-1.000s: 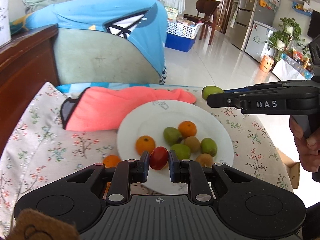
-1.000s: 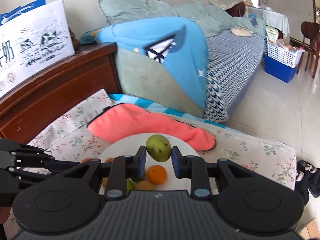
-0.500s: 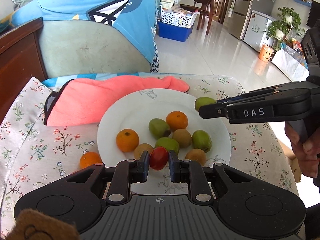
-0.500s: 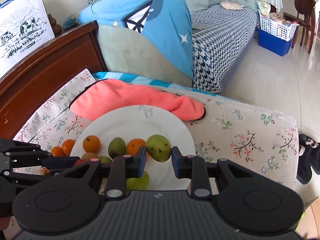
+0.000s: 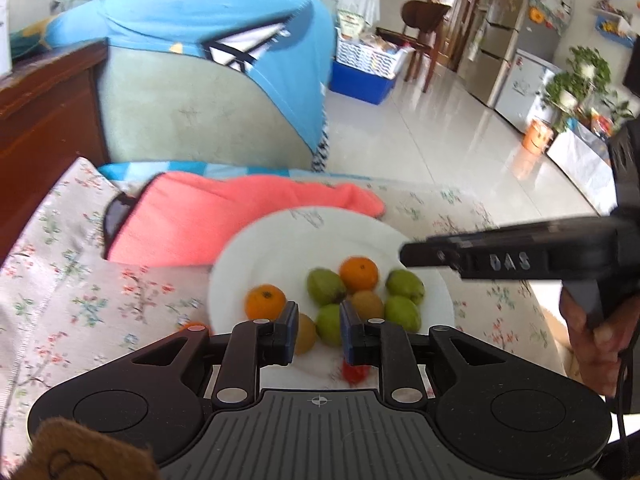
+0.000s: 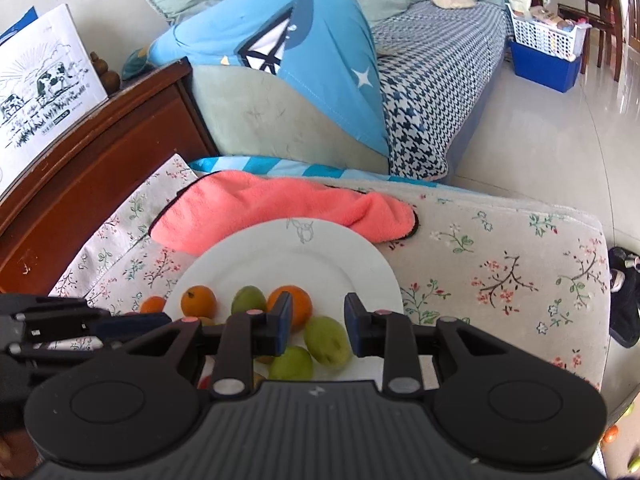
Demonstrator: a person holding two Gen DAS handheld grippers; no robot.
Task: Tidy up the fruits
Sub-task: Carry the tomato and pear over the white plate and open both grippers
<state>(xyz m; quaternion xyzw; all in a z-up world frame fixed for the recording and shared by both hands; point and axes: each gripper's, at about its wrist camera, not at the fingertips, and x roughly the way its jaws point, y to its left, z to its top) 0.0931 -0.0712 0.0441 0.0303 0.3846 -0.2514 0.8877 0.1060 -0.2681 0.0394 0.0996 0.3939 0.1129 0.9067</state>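
A white plate [image 5: 280, 240] on the flowered cloth holds several fruits: oranges [image 5: 359, 274], green fruits [image 5: 405, 283] and brown kiwis [image 5: 367, 304]. My left gripper [image 5: 319, 330] is open above the plate's near edge; a red fruit [image 5: 354, 372] lies blurred below its right finger. One orange [image 5: 195, 325] lies off the plate at left. My right gripper [image 6: 316, 322] is open above the plate [image 6: 300, 256]; a green fruit [image 6: 328, 340] lies under it beside others. The right gripper also shows from the side in the left wrist view [image 5: 500, 254].
A pink towel [image 5: 224, 220] lies behind the plate. A dark wooden sideboard [image 6: 92, 152] stands at left, a sofa with a blue cloth [image 6: 280, 40] behind. The cloth's edge drops to the tiled floor [image 6: 540, 128] at right.
Both grippers have opened. The red fruit left the left gripper and the green fruit left the right gripper; both now lie on the plate. Both grippers have pulled back slightly.
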